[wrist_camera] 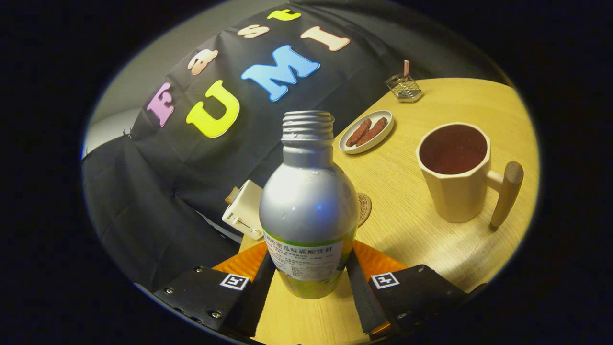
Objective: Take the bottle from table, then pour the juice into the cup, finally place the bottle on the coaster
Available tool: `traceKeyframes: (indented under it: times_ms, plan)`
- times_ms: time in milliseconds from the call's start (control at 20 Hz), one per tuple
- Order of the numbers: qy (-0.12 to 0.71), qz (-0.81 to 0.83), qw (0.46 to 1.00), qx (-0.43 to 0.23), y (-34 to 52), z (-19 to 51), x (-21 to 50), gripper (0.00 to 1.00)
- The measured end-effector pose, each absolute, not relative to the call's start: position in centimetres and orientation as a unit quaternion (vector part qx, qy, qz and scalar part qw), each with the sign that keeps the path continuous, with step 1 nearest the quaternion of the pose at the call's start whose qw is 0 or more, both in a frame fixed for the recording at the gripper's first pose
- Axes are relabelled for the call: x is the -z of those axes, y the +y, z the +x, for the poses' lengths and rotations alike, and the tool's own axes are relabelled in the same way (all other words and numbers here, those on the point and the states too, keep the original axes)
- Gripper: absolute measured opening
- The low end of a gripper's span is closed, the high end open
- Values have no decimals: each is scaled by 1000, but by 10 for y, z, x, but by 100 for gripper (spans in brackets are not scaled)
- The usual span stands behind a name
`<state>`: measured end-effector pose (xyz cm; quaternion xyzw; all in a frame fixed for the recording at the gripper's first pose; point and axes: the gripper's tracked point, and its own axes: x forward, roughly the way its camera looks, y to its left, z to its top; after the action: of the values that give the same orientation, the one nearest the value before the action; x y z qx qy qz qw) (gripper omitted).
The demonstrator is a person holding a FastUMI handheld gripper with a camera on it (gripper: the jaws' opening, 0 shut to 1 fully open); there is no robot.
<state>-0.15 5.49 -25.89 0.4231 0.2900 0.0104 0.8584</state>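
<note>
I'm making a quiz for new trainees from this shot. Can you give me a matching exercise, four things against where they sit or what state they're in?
Things:
1. bottle
2. cup
3. dish
4. coaster

Places or states:
A. partly hidden just behind the bottle
B. capless, held between the fingers of the claw
C. holds two brown sticks, beyond the bottle
D. has a wooden handle, dark inside

Pairs: 1-B, 2-D, 3-C, 4-A

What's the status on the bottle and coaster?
Gripper shut on bottle, cap off. Cup holds dark liquid. Coaster just behind bottle, partly hidden.
</note>
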Motion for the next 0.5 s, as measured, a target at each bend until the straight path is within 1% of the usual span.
traceKeyframes:
  times_ms: [250, 500]
  plan:
    - [288, 481, 828, 12, 40, -2, 267, 77]
    - [306, 520, 797, 15, 35, -5, 279, 77]
